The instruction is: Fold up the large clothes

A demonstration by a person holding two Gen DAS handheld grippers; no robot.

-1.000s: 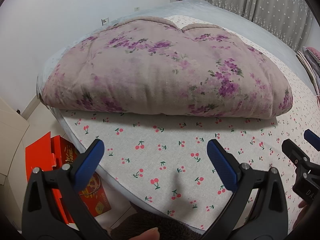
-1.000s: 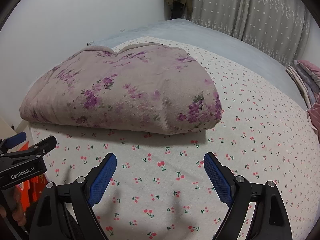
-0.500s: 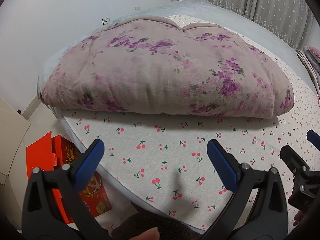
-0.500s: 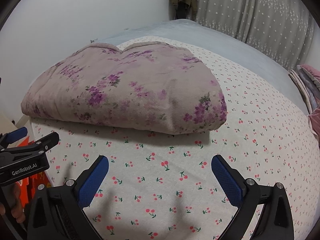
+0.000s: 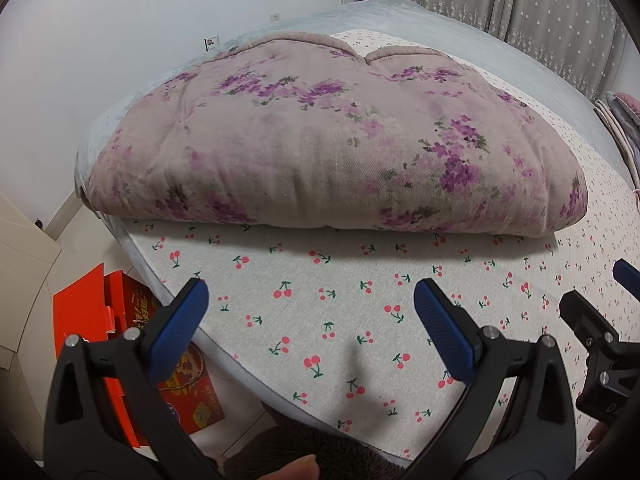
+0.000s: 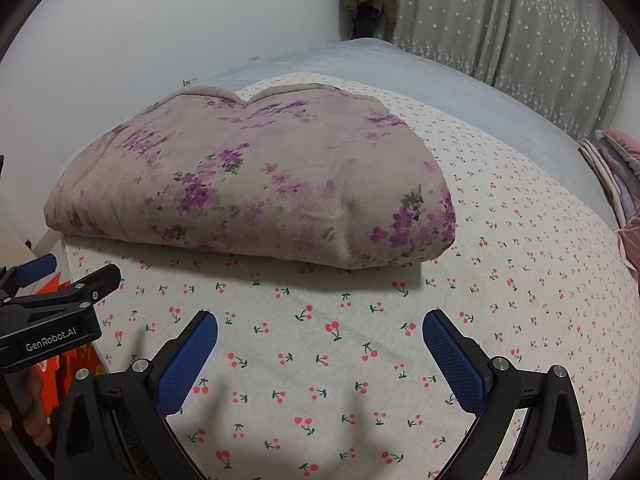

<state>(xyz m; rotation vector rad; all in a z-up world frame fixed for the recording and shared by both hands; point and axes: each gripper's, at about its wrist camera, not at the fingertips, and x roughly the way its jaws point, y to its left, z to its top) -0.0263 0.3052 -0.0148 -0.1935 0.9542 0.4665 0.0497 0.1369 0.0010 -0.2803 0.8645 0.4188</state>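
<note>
With the floral quilt (image 5: 332, 160) apparently already folded by the bed's (image 6: 520, 280) left edge, both the left gripper (image 5: 308, 304) and right gripper (image 6: 320, 344) hover spread and empty; pinch its thick near fold if squaring up.

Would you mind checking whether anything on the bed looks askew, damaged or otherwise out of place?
Nothing stands out. The floral quilt lies folded in a compact bundle on the cherry-print sheet, with no loose corner trailing. Both the left gripper and right gripper are open and clear of it. No spill or tear shows.
</note>
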